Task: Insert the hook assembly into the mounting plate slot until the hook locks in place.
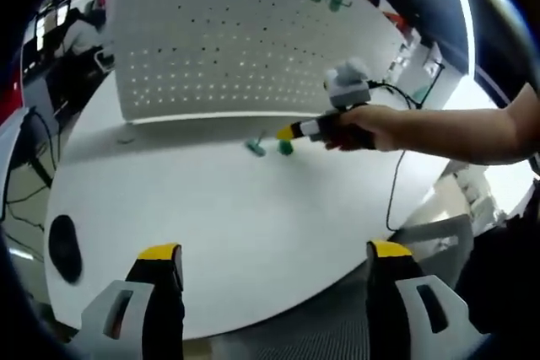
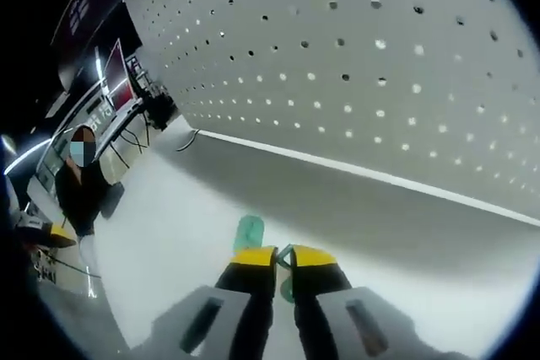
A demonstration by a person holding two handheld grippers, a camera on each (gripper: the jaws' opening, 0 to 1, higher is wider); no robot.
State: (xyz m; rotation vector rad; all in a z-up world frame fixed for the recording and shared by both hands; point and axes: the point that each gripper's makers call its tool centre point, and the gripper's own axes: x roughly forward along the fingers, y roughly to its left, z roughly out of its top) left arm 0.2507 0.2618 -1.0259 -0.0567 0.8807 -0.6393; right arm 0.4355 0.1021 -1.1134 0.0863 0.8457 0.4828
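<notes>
Hook (image 2: pixel 285 269) sits pinched between closed right fingers (image 2: pixel 283 256); a second (image 2: pixel 248 230) lies just beside; left fingers (image 1: pixel 274 250) gape open.

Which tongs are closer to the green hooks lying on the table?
Right. The right tongs are at the green hooks, closed around one; the left tongs hang back near the table edge.
</notes>
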